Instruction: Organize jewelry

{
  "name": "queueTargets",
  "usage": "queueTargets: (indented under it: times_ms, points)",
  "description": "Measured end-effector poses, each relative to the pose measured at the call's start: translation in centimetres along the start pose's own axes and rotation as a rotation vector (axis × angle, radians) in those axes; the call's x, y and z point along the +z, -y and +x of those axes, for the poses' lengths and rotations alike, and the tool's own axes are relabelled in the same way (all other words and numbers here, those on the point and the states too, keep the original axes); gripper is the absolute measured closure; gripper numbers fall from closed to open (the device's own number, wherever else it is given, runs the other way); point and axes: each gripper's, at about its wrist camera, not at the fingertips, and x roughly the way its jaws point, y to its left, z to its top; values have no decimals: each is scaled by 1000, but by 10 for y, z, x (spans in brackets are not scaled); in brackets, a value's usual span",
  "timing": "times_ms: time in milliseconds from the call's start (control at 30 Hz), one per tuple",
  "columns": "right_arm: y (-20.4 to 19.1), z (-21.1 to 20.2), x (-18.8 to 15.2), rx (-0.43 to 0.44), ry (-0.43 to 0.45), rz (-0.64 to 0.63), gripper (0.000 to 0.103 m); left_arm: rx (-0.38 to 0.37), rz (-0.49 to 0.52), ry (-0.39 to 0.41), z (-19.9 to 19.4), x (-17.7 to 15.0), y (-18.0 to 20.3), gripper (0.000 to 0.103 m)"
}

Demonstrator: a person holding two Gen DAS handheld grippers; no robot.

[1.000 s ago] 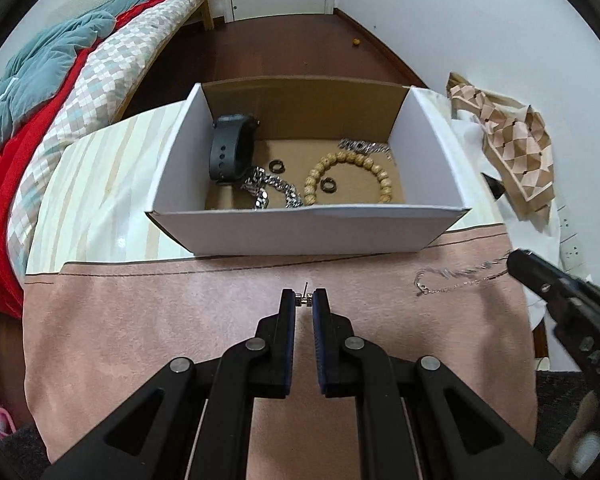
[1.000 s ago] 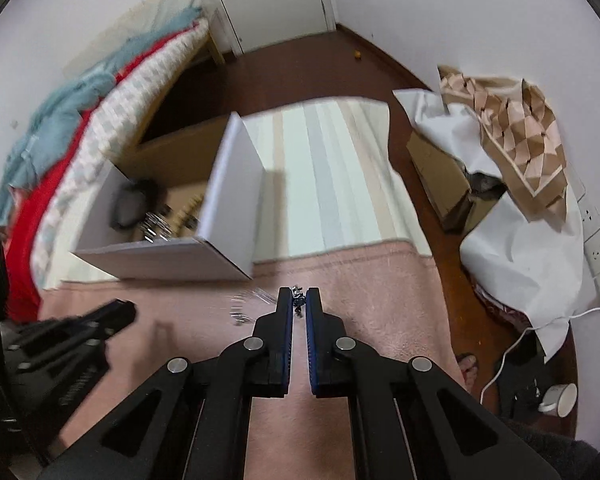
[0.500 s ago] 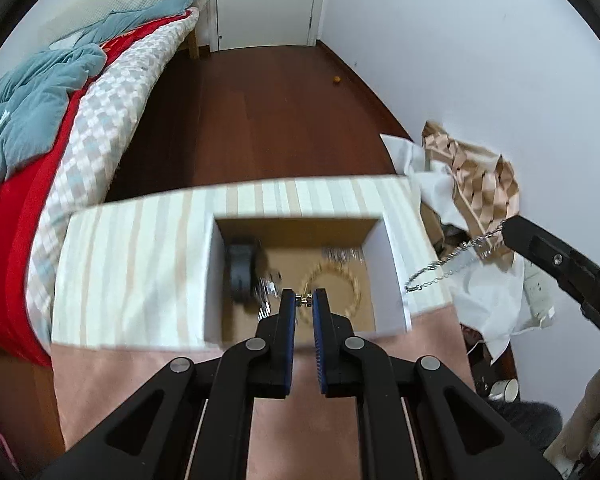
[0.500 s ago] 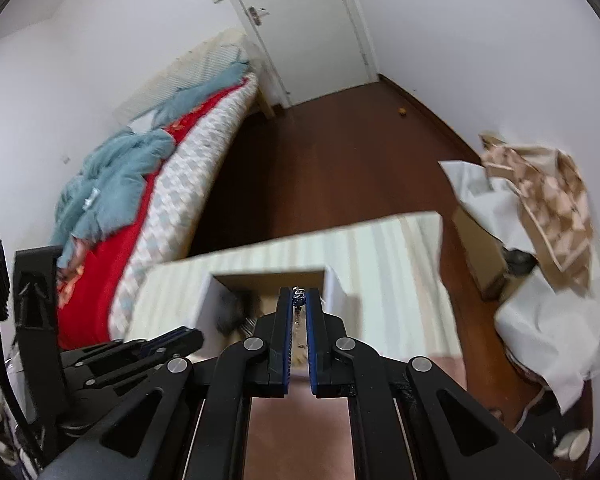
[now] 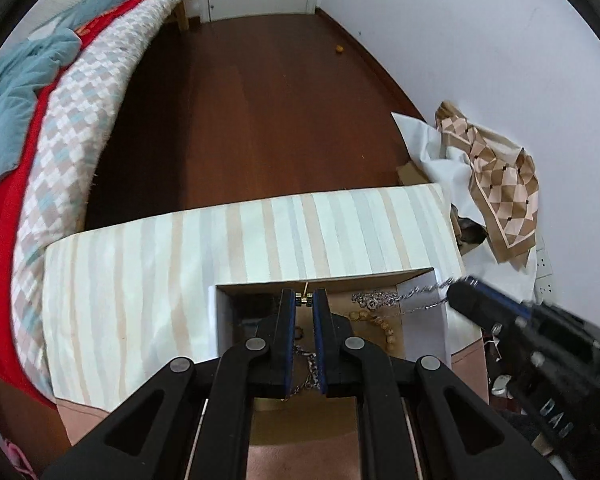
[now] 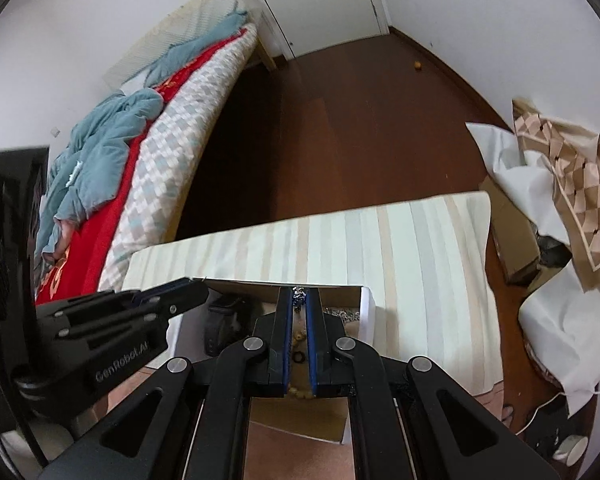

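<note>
The left gripper [image 5: 304,300] pinches a small gold-coloured piece [image 5: 303,301] between its narrow-set fingertips, directly above the open cardboard box [image 5: 424,332]. The right gripper [image 6: 299,300] is clamped just as narrowly on the end of a thin silver chain [image 5: 424,291]; in the left wrist view that chain hangs from its tip at 3 o'clock and trails leftward over the box's right wall.

Inside the box, seen from the left wrist view: a wooden bead bracelet [image 5: 382,322] lies toward the right, a heap of silver links [image 5: 374,298] rests against the far wall at about 1 o'clock, and another chunky chain [image 5: 310,372] shows between the fingers near the front. The right wrist view adds a black watch band [image 6: 216,322] at the left end and a small dark ring [image 6: 299,357] on the cardboard floor, between the gripper's fingers.

The box sits on the desk [image 5: 140,280], partly on a striped cloth and partly on a pink cloth [image 5: 300,460] toward 6 o'clock. A bed [image 5: 60,120] with red and checked covers runs along 9 to 11 o'clock, and a patterned brown wrap [image 5: 496,184] lies crumpled at 2 o'clock beside the wall.
</note>
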Motion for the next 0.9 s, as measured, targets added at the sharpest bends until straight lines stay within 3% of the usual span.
queueTargets:
  times_ms: [233, 300, 333, 367, 400, 433, 467, 567, 600, 633, 700, 833, 900]
  points:
    - [10, 7, -8, -34, -61, 29, 95, 13, 1, -8, 1, 7, 4, 92]
    - [7, 3, -11, -57, -60, 16, 95, 22, -12, 7, -5, 7, 0, 85]
    - [5, 0, -12, -66, -58, 9, 89, 36, -21, 21, -10, 5, -3, 80]
    - [3, -3, -13, -69, -54, 4, 82, 49, -25, 32, -14, 4, -5, 69]
    - [1, -6, -14, -76, -47, -3, 61, 69, -33, 52, -20, 1, -8, 54]
    - [-2, -12, -16, -87, -36, -10, 42, 87, -40, 70, -25, -3, -11, 48]
    - [-4, -16, -17, -93, -27, -14, 37, 99, -48, 88, -30, -8, -15, 42]
    - [-10, -29, -23, -176, -3, -46, 35, 149, -67, 119, -43, -22, -23, 38]
    - [-12, -31, -25, -200, 0, -54, 30, 167, -74, 129, -47, -28, -26, 35]
    - [-14, -35, -28, -235, 7, -63, 17, 180, -80, 137, -50, -33, -28, 30]
    - [-18, -39, -37, -301, 12, -87, 5, 227, -87, 152, -56, -48, -30, 10]
    - [-21, -41, -52, -347, -11, -103, 0, 295, -74, 159, -63, -72, -29, 4]
    - [-24, -44, -62, -360, -13, -106, 0, 290, -76, 166, -67, -82, -30, 2]
